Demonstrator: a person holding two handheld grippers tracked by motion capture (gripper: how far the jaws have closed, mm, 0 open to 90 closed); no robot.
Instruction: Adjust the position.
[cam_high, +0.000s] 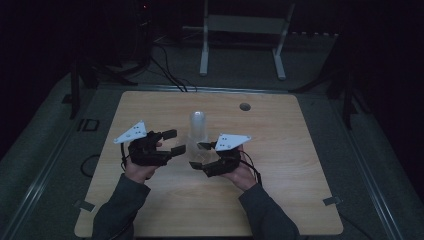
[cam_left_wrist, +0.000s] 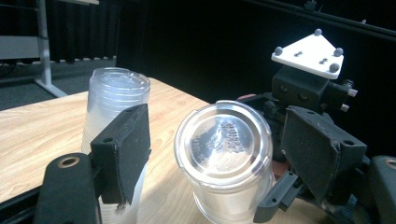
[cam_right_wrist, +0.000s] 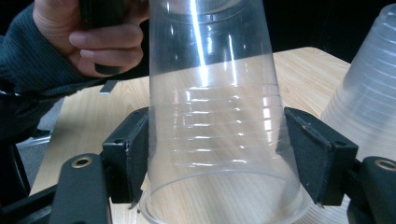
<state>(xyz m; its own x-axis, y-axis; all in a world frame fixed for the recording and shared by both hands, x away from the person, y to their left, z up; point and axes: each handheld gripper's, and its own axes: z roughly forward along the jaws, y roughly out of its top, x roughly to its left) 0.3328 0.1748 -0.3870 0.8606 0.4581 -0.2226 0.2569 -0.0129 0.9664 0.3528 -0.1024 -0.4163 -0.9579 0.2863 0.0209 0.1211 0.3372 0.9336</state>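
The left gripper (cam_high: 172, 142) has its jaws released, nothing pressed between them; the stack of cups (cam_left_wrist: 113, 121) rises just beyond its left jaw. The single clear cup (cam_right_wrist: 219, 130), upside down, sits squeezed between the 2 jaws of the right gripper (cam_right_wrist: 217, 158), on the table (cam_high: 280, 150)

On the pale wooden desk (cam_high: 280, 200), near its middle: a tall stack of clear plastic cups (cam_high: 198, 127), upside down. Just in front of that stack, a single clear plastic cup (cam_high: 196, 159), also upside down, between the jaws of the right black handheld gripper (cam_high: 206, 156). Left of both, the left black handheld gripper (cam_high: 173, 141) (jaws spread, off the cups). Behind the stack, a small round hole (cam_high: 244, 106) in the desk. Beyond the desk's far edge, a white metal frame (cam_high: 243, 35) on the floor.
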